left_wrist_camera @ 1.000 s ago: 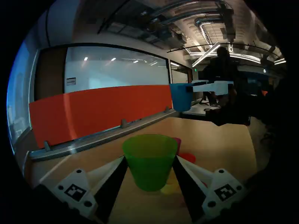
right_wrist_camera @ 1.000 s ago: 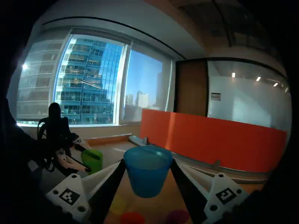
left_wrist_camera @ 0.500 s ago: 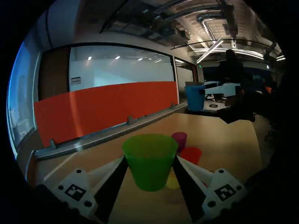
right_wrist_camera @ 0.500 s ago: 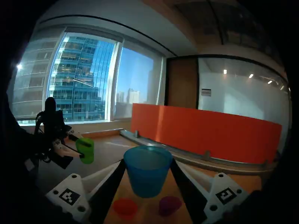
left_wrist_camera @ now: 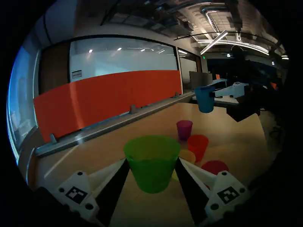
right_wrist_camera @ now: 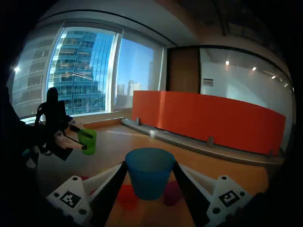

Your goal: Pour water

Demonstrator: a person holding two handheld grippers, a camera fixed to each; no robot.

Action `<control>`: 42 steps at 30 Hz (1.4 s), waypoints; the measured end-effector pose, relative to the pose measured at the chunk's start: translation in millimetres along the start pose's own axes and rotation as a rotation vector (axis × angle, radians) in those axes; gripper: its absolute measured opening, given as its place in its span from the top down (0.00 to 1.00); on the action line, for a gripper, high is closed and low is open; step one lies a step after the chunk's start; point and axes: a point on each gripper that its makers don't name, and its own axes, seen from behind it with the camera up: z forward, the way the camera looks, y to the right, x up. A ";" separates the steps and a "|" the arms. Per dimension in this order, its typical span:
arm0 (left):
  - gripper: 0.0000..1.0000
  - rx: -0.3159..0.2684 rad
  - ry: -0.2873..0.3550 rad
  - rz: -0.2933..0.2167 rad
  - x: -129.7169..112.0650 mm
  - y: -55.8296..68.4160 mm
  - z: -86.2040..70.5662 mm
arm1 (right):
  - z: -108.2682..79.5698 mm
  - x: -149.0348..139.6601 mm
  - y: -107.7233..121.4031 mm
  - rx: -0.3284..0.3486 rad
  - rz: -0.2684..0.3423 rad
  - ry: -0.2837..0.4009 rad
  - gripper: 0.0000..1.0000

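Left hand-held gripper (left_wrist_camera: 152,164) is pointing level, with both fingers (left_wrist_camera: 111,181) pressed on the sides of an upright green cup (left_wrist_camera: 152,157). Right hand-held gripper (right_wrist_camera: 150,167) is the same deal, level and pinching an upright blue cup (right_wrist_camera: 149,178). In the right gripper view, the left one sits off to the far left, its fingers pointing right.

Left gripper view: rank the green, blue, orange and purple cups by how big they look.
1. green cup, nearest the camera.
2. orange cup and blue cup look about alike.
3. purple cup, smallest.
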 end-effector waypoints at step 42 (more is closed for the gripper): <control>0.18 -0.122 -0.312 0.046 -99.4 22.6 40.1 | 10.7 -119.9 -1.1 0.021 0.059 -0.251 0.10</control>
